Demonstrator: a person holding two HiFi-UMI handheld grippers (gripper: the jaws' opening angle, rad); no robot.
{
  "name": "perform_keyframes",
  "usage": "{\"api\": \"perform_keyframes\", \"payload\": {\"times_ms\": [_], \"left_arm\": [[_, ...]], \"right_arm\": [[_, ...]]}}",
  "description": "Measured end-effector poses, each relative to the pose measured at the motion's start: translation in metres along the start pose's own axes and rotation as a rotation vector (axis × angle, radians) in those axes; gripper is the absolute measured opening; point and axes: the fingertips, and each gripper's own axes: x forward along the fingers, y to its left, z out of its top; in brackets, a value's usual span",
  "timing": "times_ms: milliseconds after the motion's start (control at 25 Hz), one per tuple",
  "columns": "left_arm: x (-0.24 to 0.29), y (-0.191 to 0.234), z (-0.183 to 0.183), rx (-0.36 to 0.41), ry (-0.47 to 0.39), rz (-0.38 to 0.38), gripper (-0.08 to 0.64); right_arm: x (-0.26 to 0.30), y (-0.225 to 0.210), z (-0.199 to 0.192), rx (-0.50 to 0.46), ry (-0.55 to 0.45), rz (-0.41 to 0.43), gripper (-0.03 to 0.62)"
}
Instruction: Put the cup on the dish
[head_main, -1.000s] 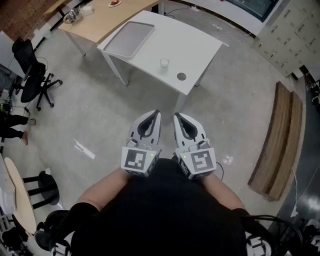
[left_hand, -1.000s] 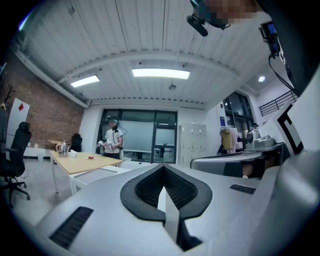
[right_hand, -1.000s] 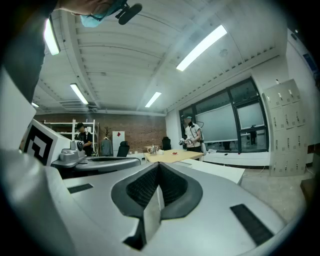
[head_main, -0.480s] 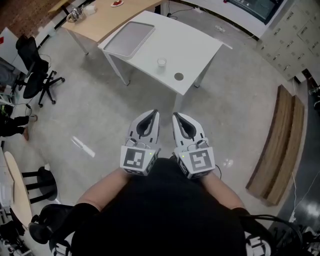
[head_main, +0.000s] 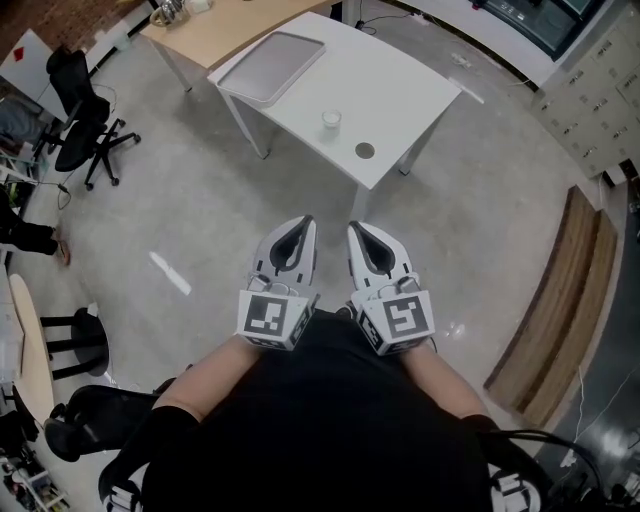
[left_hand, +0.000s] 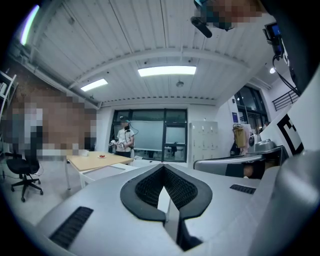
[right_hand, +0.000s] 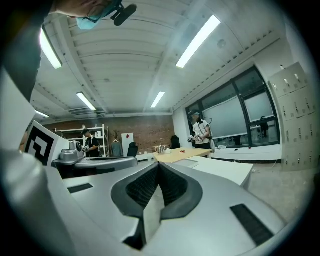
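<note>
left gripper (head_main: 306, 222) is clenched, tips pressed together, nothing between the dark pads (left_hand: 150, 186). right gripper (head_main: 353, 229) is the same picture: clenched tight, tips meeting, empty. the two sit side by side, close to the person's body and just apart, both noses aimed at 12 o'clock. each carries its marker cube at the 6 o'clock end, with bare forearms (head_main: 205, 372) behind them.

under them there's only grey floor (head_main: 190, 210), a pale mark on it out at 9 o'clock.

further out at 12 o'clock stands the white counter (head_main: 400, 90), well apart from both grippers. the cup (head_main: 331, 119), small and pale, is upright near the counter's near edge. the dish (head_main: 365, 151), a small dark round, lies at the cup's 4 o'clock, near it but not touching, right by the counter's edge. the cup is not on the dish. a grey tray (head_main: 272, 66) lies at the cup's 10 o'clock, on the far left part of the same counter.

beyond that, at 11 o'clock, a wooden counter (head_main: 230, 20) butts up against it. an office chair (head_main: 80, 140) stands out at 10 o'clock, and a long wooden bench (head_main: 555, 300) runs along 3 o'clock. in the left gripper view a person (left_hand: 123, 141) stands far off by the windows.
</note>
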Motion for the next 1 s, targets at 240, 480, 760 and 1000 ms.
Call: {"api": "perform_keyframes", "payload": {"times_ms": [240,480,760,1000], "left_arm": [[0.027,0.025,-0.016,-0.024,0.016,0.006,0.006],[0.08,0.07,-0.024,-0.07,0.034,-0.029,0.005],[0.144,0.131,-0.024,-0.093,0.05,-0.066,0.005],[0.181,0.183,-0.014,-0.099,0.05,-0.102,0.005]], "right_arm": [[0.037,-0.013,-0.01,-0.01,0.023,-0.011,0.012],[0.099,-0.028,-0.016,-0.017,0.079,-0.033,0.012],[0.178,-0.052,-0.02,-0.005,0.122,-0.065,0.012],[0.24,-0.065,-0.009,-0.001,0.146,-0.139,0.012]]}}
